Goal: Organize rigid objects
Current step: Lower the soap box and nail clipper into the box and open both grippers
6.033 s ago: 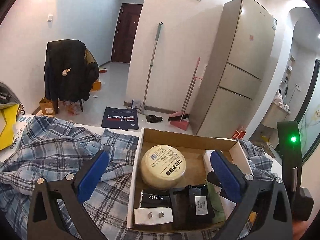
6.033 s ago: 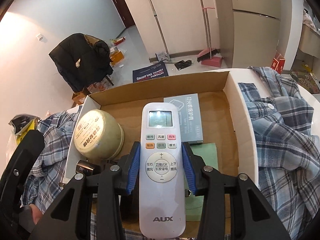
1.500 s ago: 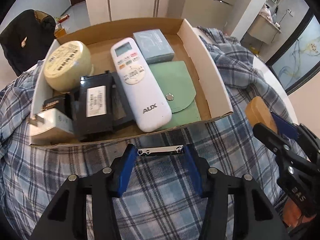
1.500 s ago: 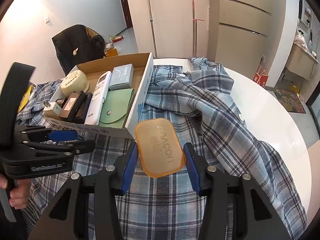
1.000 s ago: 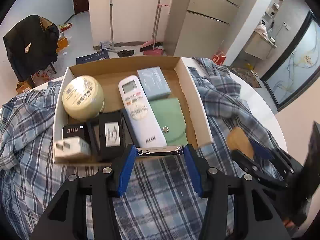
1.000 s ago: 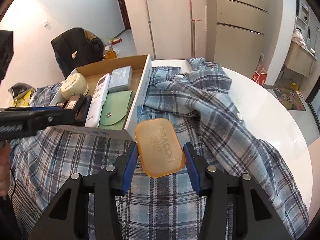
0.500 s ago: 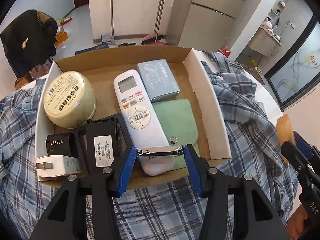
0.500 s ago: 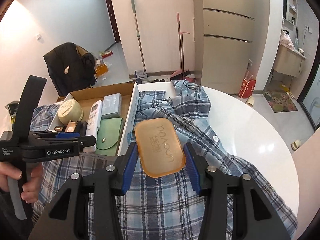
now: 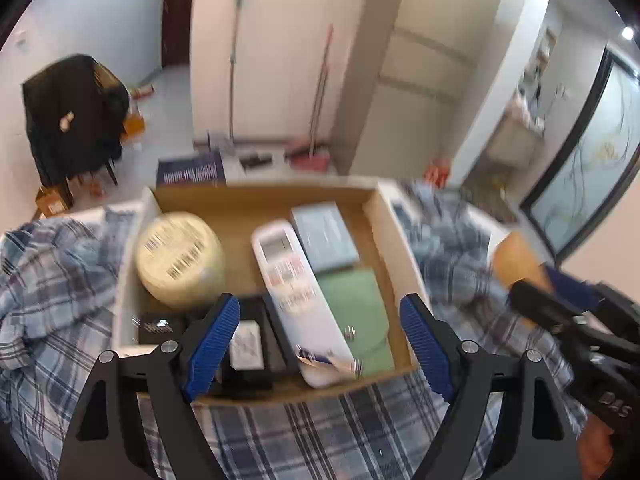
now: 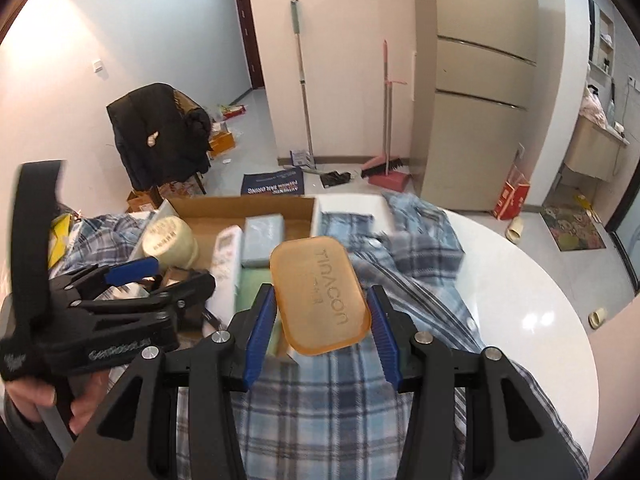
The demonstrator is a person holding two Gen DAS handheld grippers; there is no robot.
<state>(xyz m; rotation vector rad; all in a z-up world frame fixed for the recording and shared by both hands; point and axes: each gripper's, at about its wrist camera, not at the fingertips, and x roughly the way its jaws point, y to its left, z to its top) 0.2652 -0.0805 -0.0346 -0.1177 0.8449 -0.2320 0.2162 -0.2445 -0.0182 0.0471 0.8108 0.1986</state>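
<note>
Above cardboard box near edge: left gripper jaws now spread wide, nothing between; small metal clip released, lying on white remote near box's front wall. Right of box, right gripper still clamps amber oval case, embossed "TINACON". Plaid cloth under box
</note>
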